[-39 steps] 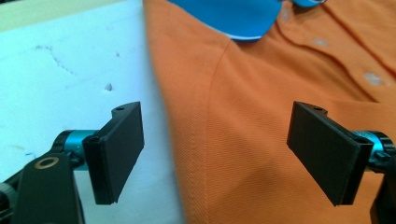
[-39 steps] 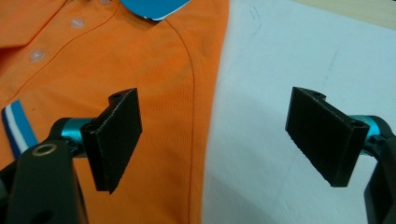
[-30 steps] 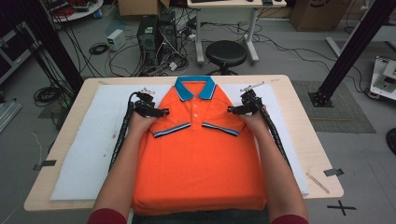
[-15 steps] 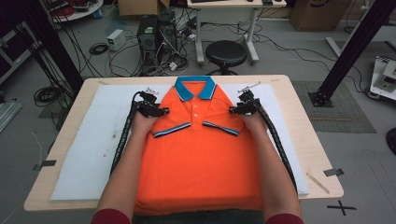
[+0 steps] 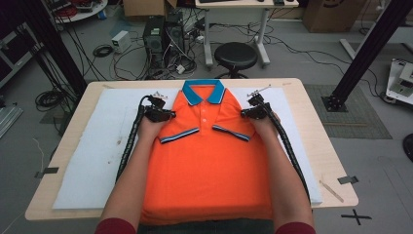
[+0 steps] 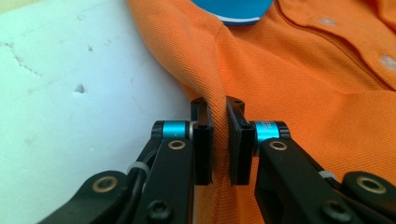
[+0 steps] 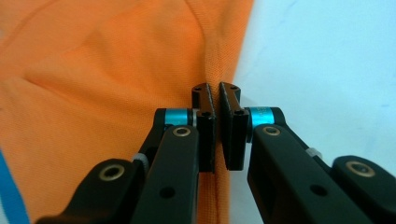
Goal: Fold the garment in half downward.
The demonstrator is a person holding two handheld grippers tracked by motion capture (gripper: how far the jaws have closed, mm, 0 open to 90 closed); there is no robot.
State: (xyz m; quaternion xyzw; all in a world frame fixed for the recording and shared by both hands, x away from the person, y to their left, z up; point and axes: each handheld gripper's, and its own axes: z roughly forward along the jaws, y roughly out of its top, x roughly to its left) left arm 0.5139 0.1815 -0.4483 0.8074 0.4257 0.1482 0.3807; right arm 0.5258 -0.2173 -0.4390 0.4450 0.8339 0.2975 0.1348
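- The left gripper (image 6: pixel 217 108) has its jaws drawn narrow, pinching a raised fold of the orange polo shirt (image 5: pixel 209 161) at the shoulder edge, just below the blue collar (image 6: pixel 233 10).
- The right gripper (image 7: pixel 215 95) is likewise nearly closed, with a ridge of the same orange cloth clamped between its jaws where the shirt's edge meets the white pad (image 7: pixel 322 60).
- In the high view the left gripper (image 5: pixel 165 115) and right gripper (image 5: pixel 246 113) sit at the two shoulders of the shirt, each with a black cable trailing back along the forearm.
- The shirt lies front-up and flat on the white pad (image 5: pixel 97 146), collar away from the person, both short sleeves folded in across the chest with their striped cuffs showing; its hem reaches the near table edge.
- No brand, label or writing can be read on the shirt or the grippers; two pale buttons (image 6: pixel 387 61) show on the placket.
- The pad covers most of the wooden table (image 5: pixel 321 131).
- Beyond the table stand a black stool (image 5: pixel 235 54), computer boxes (image 5: pixel 163 34) and loose cables on the floor; nothing lies across the shirt.
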